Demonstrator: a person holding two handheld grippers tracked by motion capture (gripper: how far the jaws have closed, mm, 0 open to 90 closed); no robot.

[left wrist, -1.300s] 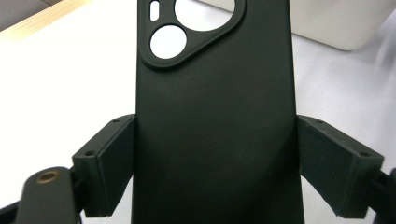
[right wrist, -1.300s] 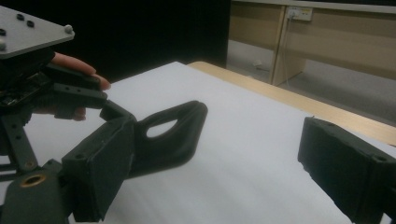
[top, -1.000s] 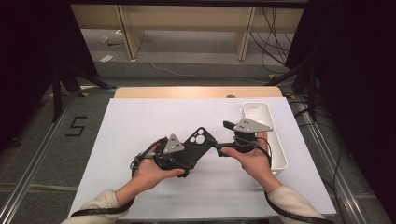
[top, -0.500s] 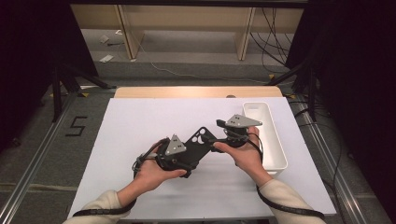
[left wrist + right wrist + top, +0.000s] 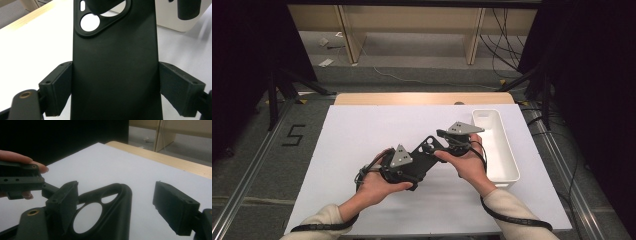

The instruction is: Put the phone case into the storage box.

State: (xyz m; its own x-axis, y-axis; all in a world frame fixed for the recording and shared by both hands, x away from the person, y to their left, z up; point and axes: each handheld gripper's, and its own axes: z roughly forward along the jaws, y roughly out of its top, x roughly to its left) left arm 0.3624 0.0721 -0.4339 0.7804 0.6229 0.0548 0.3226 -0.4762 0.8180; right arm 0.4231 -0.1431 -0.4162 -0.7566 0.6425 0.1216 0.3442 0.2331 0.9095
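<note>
Room: a dim studio with dark curtains at both sides, wooden frames and loose cables on the floor beyond the desk [image 5: 362,125], which has a white top.
Left tool [image 5: 115,85]: its two jaws press on the long side edges of a black phone case [image 5: 115,75], pinching it across its width; in the high view the left tool [image 5: 399,165] sits low and left of centre, held above the desk.
Right tool [image 5: 115,212]: jaws spread but just been closing; the camera-cutout corner of the case [image 5: 105,217] lies between them, close against one jaw and well apart from the other, so I judge there is no grip yet. In the high view the right tool [image 5: 452,142] meets the far end of the case.
Phone case: [image 5: 424,155] held in the air over the middle of the desk, its long axis running from the left tool up and right toward the right tool, camera end farthest from the left tool.
Key relation: the right hand is the nearer one to the free camera end; that end already sits inside its jaws, so the coming move likely needs only a squeeze.
Bin: a white oblong bin [image 5: 497,145] stands on the desk just right of the right hand.
</note>
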